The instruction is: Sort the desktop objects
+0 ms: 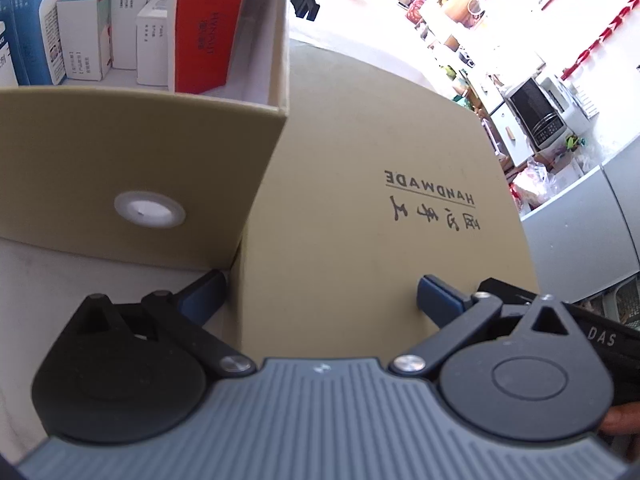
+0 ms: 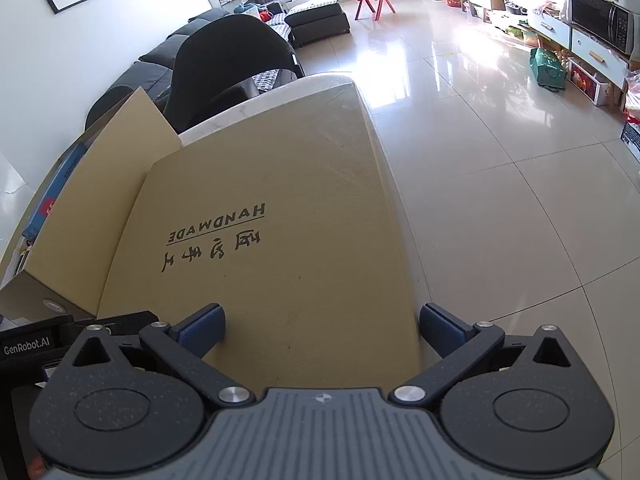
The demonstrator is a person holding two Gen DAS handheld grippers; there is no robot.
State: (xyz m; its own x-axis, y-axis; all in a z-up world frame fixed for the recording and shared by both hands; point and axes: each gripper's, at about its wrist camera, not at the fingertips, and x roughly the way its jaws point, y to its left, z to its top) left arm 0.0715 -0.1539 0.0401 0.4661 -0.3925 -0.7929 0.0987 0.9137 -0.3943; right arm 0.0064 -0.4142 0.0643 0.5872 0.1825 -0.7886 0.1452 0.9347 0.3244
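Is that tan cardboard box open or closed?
Open. Its lid lies flat beside the box, and small packages stand uncovered inside.

Lid (image 1: 360, 168) is lying flat on table (image 2: 280, 86), just right of open box (image 1: 132, 152); packets (image 1: 120, 28) are standing upright in box; chair (image 2: 232, 60) is sitting behind table.

Left tongs (image 1: 320, 300) spread over tan lid (image 1: 372, 168), open box (image 1: 140, 148) holding cartons (image 1: 202, 36)
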